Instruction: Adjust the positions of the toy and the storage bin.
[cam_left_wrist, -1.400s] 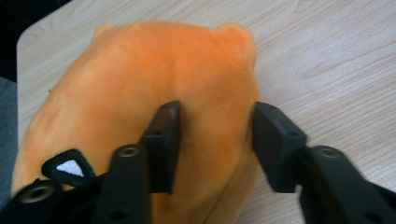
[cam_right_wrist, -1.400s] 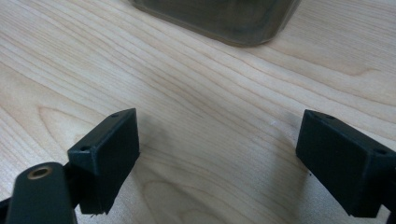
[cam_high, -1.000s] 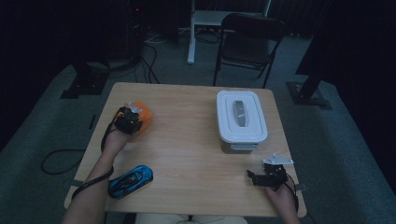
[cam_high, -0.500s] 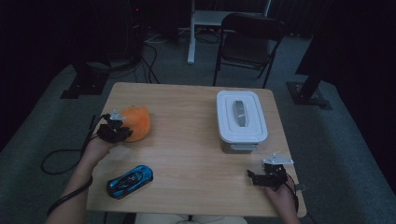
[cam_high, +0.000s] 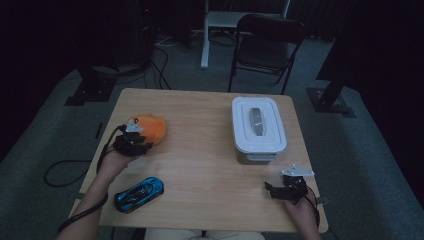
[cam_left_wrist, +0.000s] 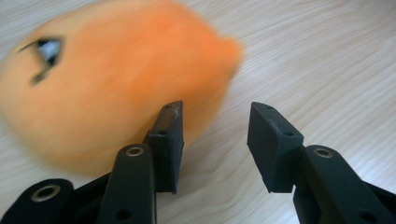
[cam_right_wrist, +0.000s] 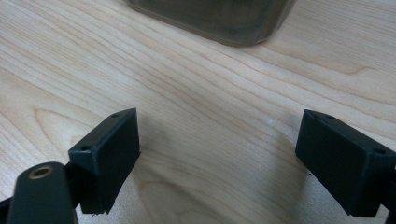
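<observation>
An orange plush toy (cam_high: 151, 127) lies on the left part of the wooden table (cam_high: 200, 155). My left gripper (cam_high: 134, 142) sits just at its near-left side. In the left gripper view the plush toy (cam_left_wrist: 107, 84) is beyond and left of the left gripper (cam_left_wrist: 215, 109). Its jaws have just been opening and stand apart with bare wood between them. Near the front right edge my right gripper (cam_high: 286, 190) rests wide open. The right gripper (cam_right_wrist: 219, 116) has only table grain between its jaws.
A white lidded box (cam_high: 257, 129) stands at the right of the table; its lower edge (cam_right_wrist: 210, 18) shows ahead of the right jaws. A blue toy car (cam_high: 140, 194) lies near the front left corner. Behind the table stand a folding chair (cam_high: 267, 42) and floor cables.
My left hand has drawn back from the orange plush toy toward the near left, and the toy now lies on the table beside the jaws. The right hand has kept still.
</observation>
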